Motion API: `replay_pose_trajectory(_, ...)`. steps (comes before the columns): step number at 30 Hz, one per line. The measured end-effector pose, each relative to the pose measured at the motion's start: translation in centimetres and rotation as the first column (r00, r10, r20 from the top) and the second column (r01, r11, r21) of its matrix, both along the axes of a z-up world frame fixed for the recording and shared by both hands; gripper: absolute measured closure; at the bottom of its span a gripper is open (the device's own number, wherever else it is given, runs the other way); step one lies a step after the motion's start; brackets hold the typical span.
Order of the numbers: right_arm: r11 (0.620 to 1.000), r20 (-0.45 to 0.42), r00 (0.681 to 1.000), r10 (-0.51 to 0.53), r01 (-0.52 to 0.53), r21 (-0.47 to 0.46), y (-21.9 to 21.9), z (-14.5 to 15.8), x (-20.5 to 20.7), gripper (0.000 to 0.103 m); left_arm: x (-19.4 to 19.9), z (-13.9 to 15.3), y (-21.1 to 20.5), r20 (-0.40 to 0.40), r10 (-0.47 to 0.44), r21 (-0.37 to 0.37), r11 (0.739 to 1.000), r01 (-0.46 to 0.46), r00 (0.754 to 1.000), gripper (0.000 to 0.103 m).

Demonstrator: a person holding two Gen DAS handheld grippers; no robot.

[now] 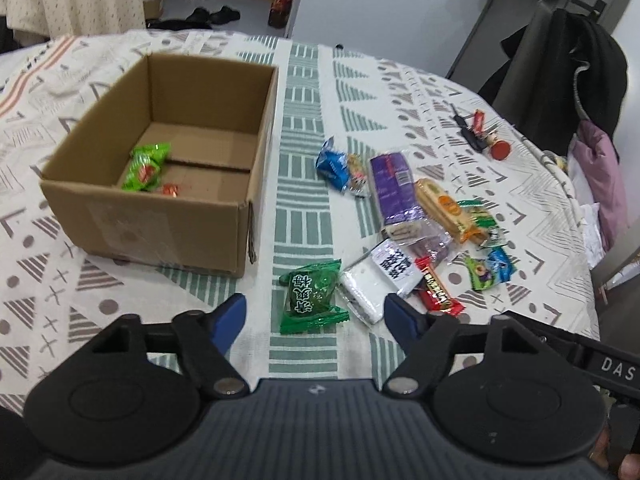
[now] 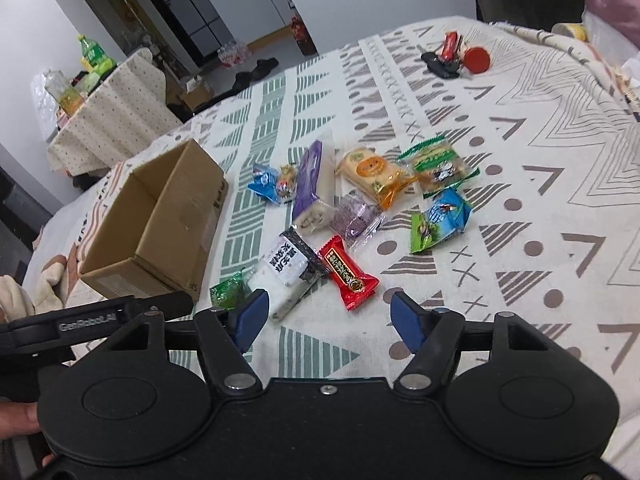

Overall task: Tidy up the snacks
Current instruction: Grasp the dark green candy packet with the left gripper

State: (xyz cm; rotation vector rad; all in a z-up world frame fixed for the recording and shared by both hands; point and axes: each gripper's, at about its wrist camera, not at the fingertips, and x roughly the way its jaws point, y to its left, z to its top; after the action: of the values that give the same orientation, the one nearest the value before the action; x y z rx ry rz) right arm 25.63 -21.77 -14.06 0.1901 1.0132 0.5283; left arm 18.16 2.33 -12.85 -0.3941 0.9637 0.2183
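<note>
Left gripper (image 1: 316,314) spread above green packet (image 1: 313,297); right gripper (image 2: 326,316) spread near red packet (image 2: 349,273); cardboard box (image 1: 168,216) holding 2 snacks.

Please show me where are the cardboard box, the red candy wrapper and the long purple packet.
cardboard box (image 1: 168,232): left wrist view, front wall.
red candy wrapper (image 2: 349,273): right wrist view, middle.
long purple packet (image 1: 394,188): left wrist view, top face.

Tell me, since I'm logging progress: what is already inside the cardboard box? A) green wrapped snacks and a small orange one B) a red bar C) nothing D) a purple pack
A: the left wrist view shows green snacks and a small orange one on the box floor.
</note>
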Motion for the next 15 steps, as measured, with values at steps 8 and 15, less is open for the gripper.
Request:
replay_pose_trajectory(8,0.998,-0.018,0.999,0.047,-0.047,-0.039,1.6,-1.4,2.3,0.042,2.0,-2.8,0.5,-0.041,0.016,-0.018,1.000,-0.017,0.999,0.043)
replay_pose_trajectory(15,0.995,-0.019,0.997,0.072,-0.074,-0.073,2.8,-2.4,3.7,0.046,3.6,-4.6,0.1,-0.077,0.010,-0.021,1.000,-0.012,0.997,0.049)
